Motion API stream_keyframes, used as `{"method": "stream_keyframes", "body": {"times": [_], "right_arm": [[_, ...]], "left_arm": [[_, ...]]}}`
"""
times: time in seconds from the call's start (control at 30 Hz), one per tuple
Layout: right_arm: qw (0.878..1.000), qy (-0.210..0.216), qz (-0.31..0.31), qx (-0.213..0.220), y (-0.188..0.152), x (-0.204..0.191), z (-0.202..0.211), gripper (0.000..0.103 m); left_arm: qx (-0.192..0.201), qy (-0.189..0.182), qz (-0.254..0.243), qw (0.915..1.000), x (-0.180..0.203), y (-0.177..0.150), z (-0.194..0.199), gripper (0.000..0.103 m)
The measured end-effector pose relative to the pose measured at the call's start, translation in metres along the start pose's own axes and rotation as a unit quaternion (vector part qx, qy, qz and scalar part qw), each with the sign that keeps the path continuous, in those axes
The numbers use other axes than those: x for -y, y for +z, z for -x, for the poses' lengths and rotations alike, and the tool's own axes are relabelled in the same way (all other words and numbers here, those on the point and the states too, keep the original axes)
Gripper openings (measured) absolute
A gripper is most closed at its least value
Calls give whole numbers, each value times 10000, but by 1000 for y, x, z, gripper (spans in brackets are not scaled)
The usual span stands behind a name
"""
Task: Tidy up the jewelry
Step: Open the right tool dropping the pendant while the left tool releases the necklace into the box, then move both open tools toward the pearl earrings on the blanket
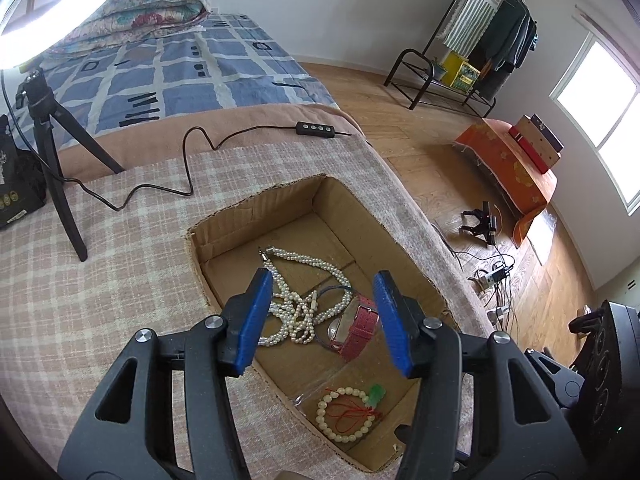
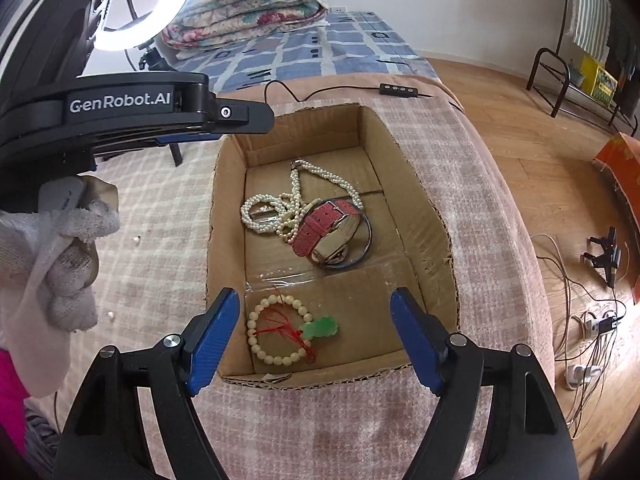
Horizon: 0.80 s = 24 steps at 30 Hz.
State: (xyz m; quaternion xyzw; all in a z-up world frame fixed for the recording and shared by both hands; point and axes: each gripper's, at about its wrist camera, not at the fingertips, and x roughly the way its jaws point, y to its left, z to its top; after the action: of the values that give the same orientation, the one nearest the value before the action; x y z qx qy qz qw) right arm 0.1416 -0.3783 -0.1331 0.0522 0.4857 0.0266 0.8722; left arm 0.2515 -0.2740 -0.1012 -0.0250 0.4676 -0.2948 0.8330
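Note:
An open cardboard box [image 1: 392, 248] [image 2: 424, 204] is set into the checked cloth. Inside lie a white pearl necklace [image 1: 304, 300] [image 2: 280, 208], a red-strapped watch [image 1: 360, 330] [image 2: 324, 226] on a dark bangle [image 2: 366, 248], and a cream bead bracelet [image 1: 348, 412] [image 2: 276, 332] with red cord and a green pendant [image 2: 320, 328]. My left gripper [image 1: 324, 320] is open and empty above the pearls and watch. My right gripper [image 2: 316, 340] is open and empty above the bead bracelet at the box's near end.
A ring light on a black tripod [image 1: 52, 152] stands on the cloth at the left, its cable and remote [image 1: 316, 128] trailing behind the box. A bed with folded quilts [image 2: 256, 4] is behind. The cloth surface drops to a wooden floor [image 1: 440, 148] on the right.

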Motion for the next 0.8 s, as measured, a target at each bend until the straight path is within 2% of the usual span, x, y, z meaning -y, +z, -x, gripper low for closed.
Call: {"method": "stream_keyframes", "body": {"times": [0.2, 0.37, 0.57, 0.8], "right_arm": [[10000, 43, -60, 53, 2, -2, 1, 77], [9997, 171, -133, 141, 7, -6, 3, 78], [9992, 229, 91, 326, 11, -24, 5, 78], [9950, 554, 533, 643, 12, -50, 12, 78]], "left_arm": [[96, 165, -69, 9998, -11, -5, 22, 53], [306, 228, -9, 9993, -33, -13, 60, 53], [527, 661, -241, 9961, -57, -33, 115, 54], [451, 1025, -284, 9933, -91, -69, 158, 54]]}}
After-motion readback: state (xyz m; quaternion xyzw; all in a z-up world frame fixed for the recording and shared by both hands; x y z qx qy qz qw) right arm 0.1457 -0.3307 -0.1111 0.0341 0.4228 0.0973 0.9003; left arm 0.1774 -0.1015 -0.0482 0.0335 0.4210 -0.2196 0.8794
